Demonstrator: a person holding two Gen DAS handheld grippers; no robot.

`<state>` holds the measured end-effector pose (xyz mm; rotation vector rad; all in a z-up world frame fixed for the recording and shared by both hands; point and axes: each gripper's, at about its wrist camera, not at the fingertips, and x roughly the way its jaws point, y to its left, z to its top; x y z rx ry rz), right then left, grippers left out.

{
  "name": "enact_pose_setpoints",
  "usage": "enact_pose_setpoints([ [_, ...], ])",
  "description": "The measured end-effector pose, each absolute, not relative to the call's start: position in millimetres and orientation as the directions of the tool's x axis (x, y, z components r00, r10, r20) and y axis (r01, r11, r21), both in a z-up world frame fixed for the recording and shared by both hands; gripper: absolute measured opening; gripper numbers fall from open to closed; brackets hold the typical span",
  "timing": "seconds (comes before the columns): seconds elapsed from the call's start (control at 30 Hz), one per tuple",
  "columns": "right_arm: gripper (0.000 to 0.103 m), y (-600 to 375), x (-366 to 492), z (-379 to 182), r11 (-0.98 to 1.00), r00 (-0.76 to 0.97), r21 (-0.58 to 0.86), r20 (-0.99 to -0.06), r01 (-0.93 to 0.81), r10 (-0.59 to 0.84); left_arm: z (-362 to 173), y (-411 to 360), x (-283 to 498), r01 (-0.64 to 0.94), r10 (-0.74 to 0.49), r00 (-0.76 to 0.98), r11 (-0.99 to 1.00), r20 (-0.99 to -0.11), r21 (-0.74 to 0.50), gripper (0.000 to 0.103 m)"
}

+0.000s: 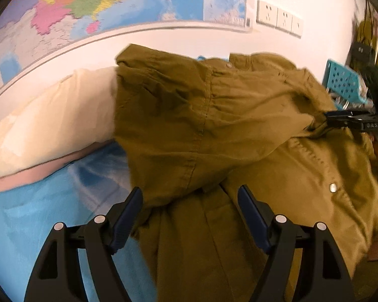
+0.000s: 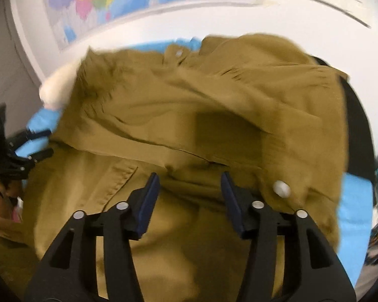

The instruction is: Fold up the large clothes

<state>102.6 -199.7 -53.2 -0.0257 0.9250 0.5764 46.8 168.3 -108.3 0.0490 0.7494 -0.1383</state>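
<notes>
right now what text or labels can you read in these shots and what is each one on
"CAS", faint raised letters on the right tool where it juts in at the edge of the left wrist view; blurred, so not sure.
Wall map: fine print, too small and blurred to read.
Wall sockets: no legible marks.
Olive jacket: snap buttons only, no label showing.

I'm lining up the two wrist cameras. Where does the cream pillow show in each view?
Left wrist: the cream pillow fills the left side, against the wall, beside the olive jacket.
Right wrist: only its end shows at upper left, behind the jacket.
Shared landmark: the wall map above it.
</notes>
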Motion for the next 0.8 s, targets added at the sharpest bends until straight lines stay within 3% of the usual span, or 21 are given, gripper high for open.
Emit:
enact_pose_setpoints([
  [0.13, 0.062, -244, 82, -35, 0.857, 0.507, 0.320, -0.701, -0.405, 0.502, -104, 189, 28, 0.117, -0.124, 0.735, 0.992, -0.667, -0.056, 0.078],
  [0.23, 0.076, -275, 62, -30, 0.874, 0.547, 0.344, -0.684, -0.342, 0.483, -109, 204, 16, 0.089, -0.139, 0.723, 0.990, -0.676, -0.109, 0.078],
  [0.53, 0.085, -344, 6, -66, 0.872, 0.547, 0.467, -0.696, -0.146, 0.465, -136, 228, -30, 0.051, -0.214, 0.658, 0.969, -0.722, -0.241, 0.078],
  [0.63, 0.086, -355, -6, -84, 0.824, 0.505, 0.552, -0.679, -0.130, 0.534, -138, 225, -43, 0.072, -0.246, 0.648, 0.962, -0.721, -0.264, 0.078],
  [0.8, 0.087, -354, -22, -94, 0.805, 0.495, 0.575, -0.662, -0.145, 0.562, -139, 213, -57, 0.124, -0.311, 0.625, 0.945, -0.716, -0.302, 0.080],
])
